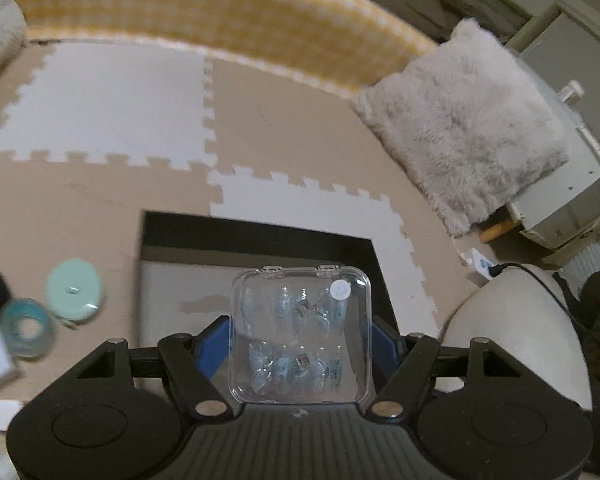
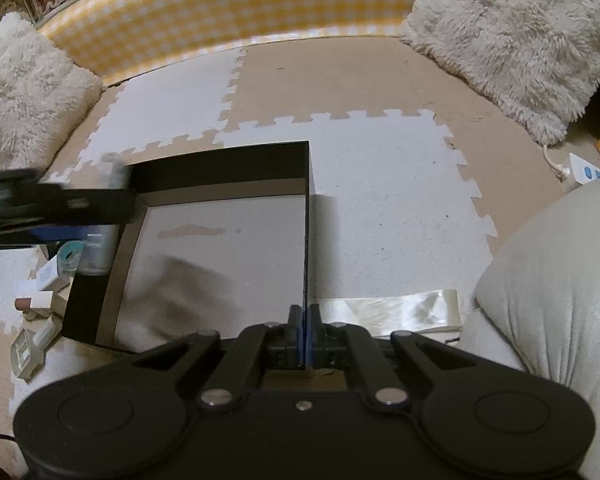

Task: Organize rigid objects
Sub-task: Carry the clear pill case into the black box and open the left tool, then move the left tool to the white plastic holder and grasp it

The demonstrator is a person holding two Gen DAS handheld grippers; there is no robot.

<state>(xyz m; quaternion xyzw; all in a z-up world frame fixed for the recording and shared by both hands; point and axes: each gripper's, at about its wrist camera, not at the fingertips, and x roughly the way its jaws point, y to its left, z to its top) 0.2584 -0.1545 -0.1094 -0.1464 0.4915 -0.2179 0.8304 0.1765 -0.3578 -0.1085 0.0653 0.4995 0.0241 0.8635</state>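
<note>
While the foam puzzle-mat floor (image 1: 100,104) is spread with beige and white tiles, a black open box (image 2: 220,160) is seen resting on it. One wall of that box is pinched by the closed right hand-held gripper (image 2: 304,340). A clear plastic case of press-on nails (image 1: 300,332) is clamped between the blue pads of the left hand-held gripper (image 1: 300,344), above the box's grey bottom. A mint lid (image 1: 74,292) is seen beside the box.
</note>
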